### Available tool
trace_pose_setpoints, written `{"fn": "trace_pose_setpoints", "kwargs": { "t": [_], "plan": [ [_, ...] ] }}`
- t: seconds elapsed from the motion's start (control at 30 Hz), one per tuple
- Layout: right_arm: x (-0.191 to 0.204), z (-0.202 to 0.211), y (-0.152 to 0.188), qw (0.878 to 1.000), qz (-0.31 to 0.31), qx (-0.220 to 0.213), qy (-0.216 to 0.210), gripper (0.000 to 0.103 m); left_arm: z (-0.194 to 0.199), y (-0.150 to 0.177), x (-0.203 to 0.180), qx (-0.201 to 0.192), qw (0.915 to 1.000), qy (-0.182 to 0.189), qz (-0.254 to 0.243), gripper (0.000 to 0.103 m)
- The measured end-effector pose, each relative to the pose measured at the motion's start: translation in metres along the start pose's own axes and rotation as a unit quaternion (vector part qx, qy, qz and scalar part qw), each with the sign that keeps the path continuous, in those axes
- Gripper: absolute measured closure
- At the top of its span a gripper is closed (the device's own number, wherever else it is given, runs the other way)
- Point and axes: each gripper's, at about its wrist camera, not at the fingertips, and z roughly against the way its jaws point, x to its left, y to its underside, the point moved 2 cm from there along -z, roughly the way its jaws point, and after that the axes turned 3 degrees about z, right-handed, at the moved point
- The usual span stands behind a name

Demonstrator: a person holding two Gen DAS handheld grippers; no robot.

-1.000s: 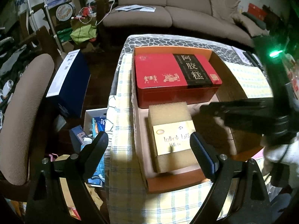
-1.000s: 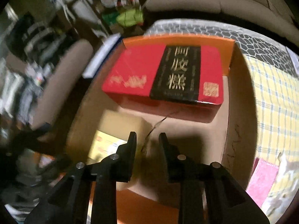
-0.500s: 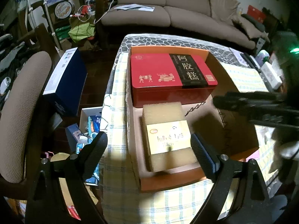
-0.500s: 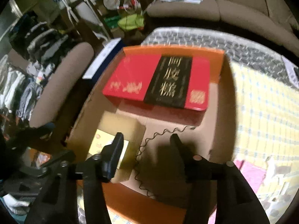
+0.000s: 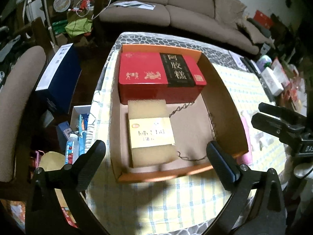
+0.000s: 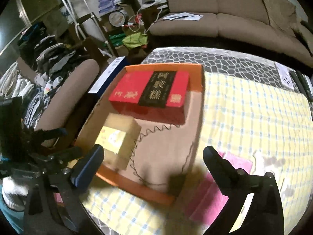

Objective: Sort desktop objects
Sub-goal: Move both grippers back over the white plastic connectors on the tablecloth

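Note:
An orange cardboard tray (image 5: 164, 174) lies on the yellow checked tablecloth. At its far end sits a red box (image 5: 156, 74) with a black band. A tan box (image 5: 150, 135) with a pale label lies in front of it, and a thin black coiled cord (image 5: 182, 108) trails across the tray floor. My left gripper (image 5: 155, 148) hovers over the tray's near edge, its jaws opening with nothing between the pads. My right gripper (image 6: 153, 152) hangs above the tray's near right corner (image 6: 137, 192), jaws opening and empty. The red box (image 6: 150, 92), tan box (image 6: 117, 135) and cord (image 6: 156, 129) lie beyond it.
A pink item (image 6: 207, 197) lies on the cloth just right of the tray. White boxes (image 5: 272, 80) crowd the table's right end. A padded chair (image 5: 17, 101) and a blue box (image 5: 56, 78) stand left of the table, with a sofa (image 5: 176, 5) behind it.
My right gripper went from nearly shut to wide, let the black cord go into the tray, and drew back and up to the right. My left gripper spread a little wider.

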Motion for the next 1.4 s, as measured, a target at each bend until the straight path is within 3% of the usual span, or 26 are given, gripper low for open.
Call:
{"fn": "trace_pose_setpoints", "kwargs": {
  "t": [0.27, 0.57, 0.7, 0.83, 1.03, 1.4],
  "plan": [
    [-0.015, 0.028, 0.027, 1.0, -0.02, -0.015, 0.004, 0.001, 0.009, 0.017, -0.03, 0.011, 0.9992, 0.009, -0.038, 0.0],
    [-0.053, 0.075, 0.063, 0.998, -0.012, -0.033, 0.055, 0.001, 0.002, 0.04, -0.098, 0.015, 0.9963, 0.029, -0.08, 0.0],
    [-0.081, 0.101, 0.079, 0.994, -0.018, -0.053, 0.095, 0.001, -0.004, 0.047, -0.133, 0.012, 0.9943, 0.045, -0.096, 0.0],
    [-0.105, 0.125, 0.095, 0.984, 0.002, -0.069, 0.165, 0.001, -0.009, 0.052, -0.17, -0.003, 0.9916, 0.061, -0.114, 0.0],
    [-0.146, 0.142, 0.117, 0.973, -0.011, -0.094, 0.209, 0.001, -0.023, 0.056, -0.217, -0.025, 0.9882, 0.081, -0.128, 0.0],
    [-0.21, 0.142, 0.14, 0.966, -0.093, -0.125, 0.206, 0.001, -0.075, 0.063, -0.279, -0.015, 0.9863, 0.071, -0.148, 0.0]
  ]
}}
